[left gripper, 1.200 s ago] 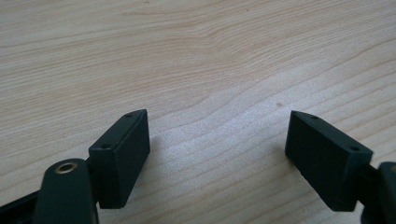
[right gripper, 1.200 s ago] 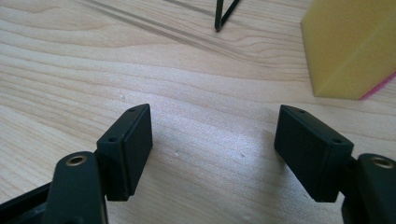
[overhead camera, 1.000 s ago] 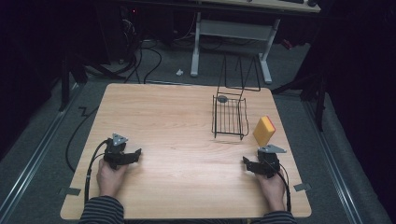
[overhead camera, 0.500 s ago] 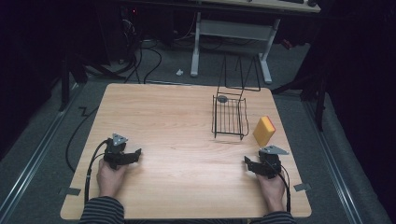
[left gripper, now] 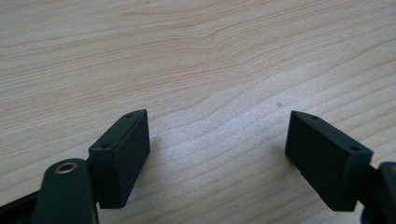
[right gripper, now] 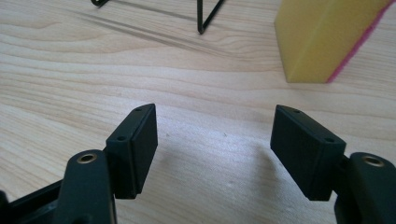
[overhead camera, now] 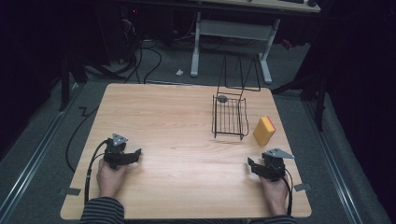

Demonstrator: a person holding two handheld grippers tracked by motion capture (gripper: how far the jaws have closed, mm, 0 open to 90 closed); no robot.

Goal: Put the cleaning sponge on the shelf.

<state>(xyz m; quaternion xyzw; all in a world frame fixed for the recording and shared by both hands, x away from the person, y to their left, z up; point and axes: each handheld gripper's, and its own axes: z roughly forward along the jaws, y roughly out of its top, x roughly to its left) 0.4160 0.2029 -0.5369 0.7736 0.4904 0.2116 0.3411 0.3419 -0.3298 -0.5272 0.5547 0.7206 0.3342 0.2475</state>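
A yellow sponge (overhead camera: pixel 264 130) with a pink scouring face stands on edge at the right of the high view, just right of a black wire basket (overhead camera: pixel 229 116) and a little beyond the right gripper (overhead camera: pixel 258 168). In the right gripper view the sponge (right gripper: pixel 322 37) fills the upper right corner, its yellow side facing the camera and a thin pink strip running down its right edge; its base rests on the wooden table (right gripper: pixel 140 70).

Over the past second the right gripper has crept slightly leftward near the lower right of the high view, while the sponge and basket have stayed where they were. That small shift suggests the reach for the sponge has barely begun, and the block is untouched.

Both tools are spread wide with nothing between their jaws. The right gripper (right gripper: pixel 215 144) shows only bare wood in its gap, the basket's wire feet (right gripper: pixel 205 18) beyond. The left gripper (overhead camera: pixel 126 156) lies at the lower left of the high view, well apart from the sponge; in its own view the left gripper (left gripper: pixel 217 149) faces plain table grain.
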